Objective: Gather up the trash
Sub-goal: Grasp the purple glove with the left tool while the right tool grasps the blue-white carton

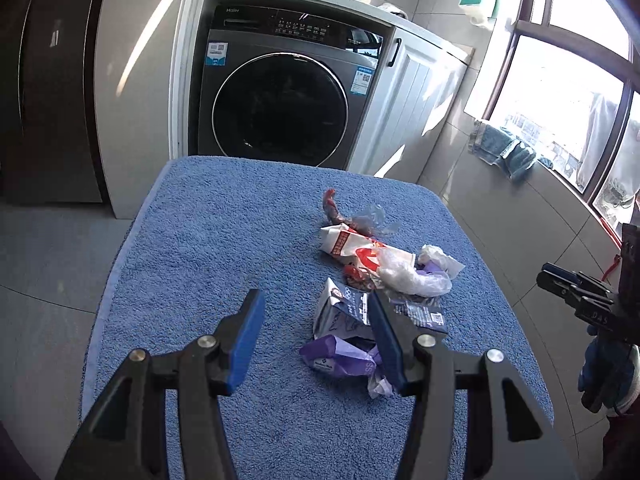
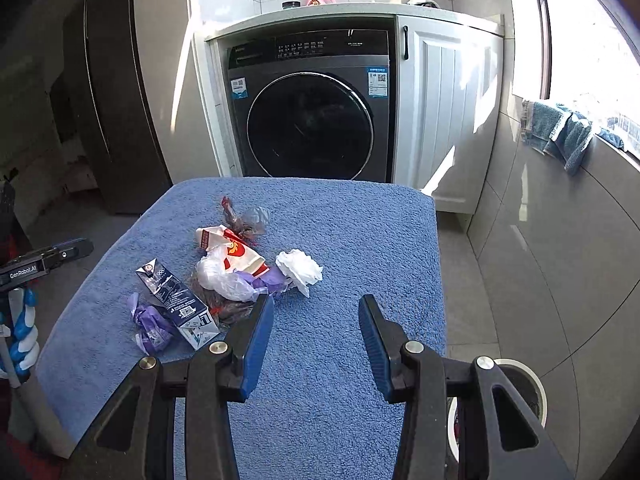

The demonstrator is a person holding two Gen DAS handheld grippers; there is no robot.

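Ahead, my left gripper (image 1: 316, 316) gapes wide and empty over a nubby blue towel (image 1: 224, 240); a crumpled purple wrapper (image 1: 340, 356) and dented navy carton (image 1: 348, 312) lie just past its right finger. From the right wrist, my right gripper (image 2: 316, 320) spreads empty too, wadded white tissue (image 2: 298, 268) just ahead-left, a washing machine (image 2: 312, 120) beyond.

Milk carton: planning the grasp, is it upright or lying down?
Lying down: the milk carton rests lengthwise on the blue towel.

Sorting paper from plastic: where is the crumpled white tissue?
In the right wrist view the white tissue lies on the blue towel, at the pile's right edge, beside the purple wrapper.
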